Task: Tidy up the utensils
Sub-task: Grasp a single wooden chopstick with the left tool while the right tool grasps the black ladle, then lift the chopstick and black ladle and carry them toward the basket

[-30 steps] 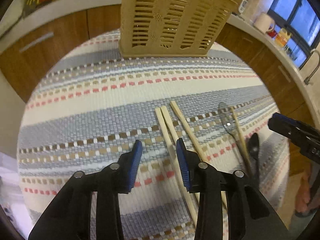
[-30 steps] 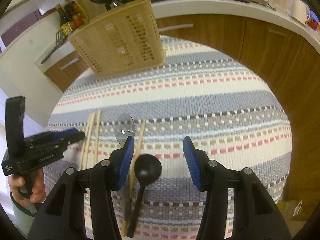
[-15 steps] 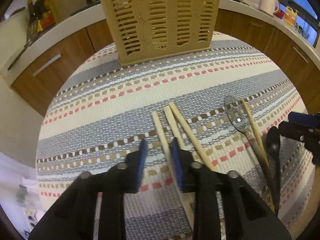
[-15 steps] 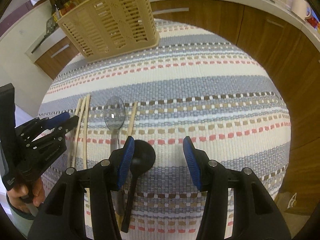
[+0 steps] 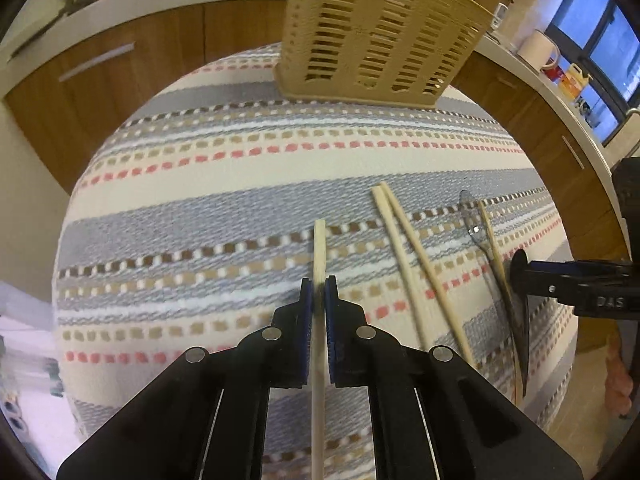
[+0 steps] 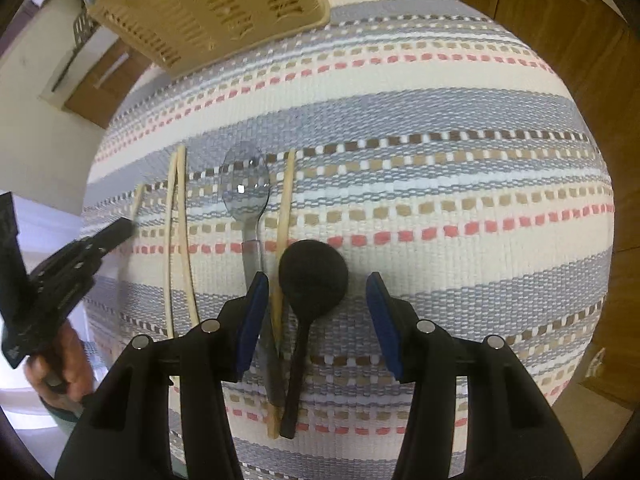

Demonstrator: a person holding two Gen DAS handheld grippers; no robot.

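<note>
My left gripper (image 5: 319, 294) is shut on one pale wooden chopstick (image 5: 319, 248) and holds it above the striped mat. Two more chopsticks (image 5: 408, 240) lie side by side to its right; they also show in the right wrist view (image 6: 178, 220). A clear plastic spoon (image 6: 246, 188), a further chopstick (image 6: 284, 216) and a black spoon (image 6: 312, 276) lie side by side. My right gripper (image 6: 314, 304) is open, its jaws low on either side of the black spoon's bowl and that chopstick. A beige slotted utensil basket (image 5: 376, 36) stands at the mat's far edge.
The striped woven mat (image 5: 240, 184) covers a round table. Brown cabinets (image 5: 120, 64) and a white counter curve behind it, with a white mug (image 5: 540, 46) and bottles near the window. The left gripper shows in the right wrist view (image 6: 68, 264).
My left gripper closed on one chopstick and lifted it leftward away from the other two. My right gripper lowered toward the black spoon and stayed open.
</note>
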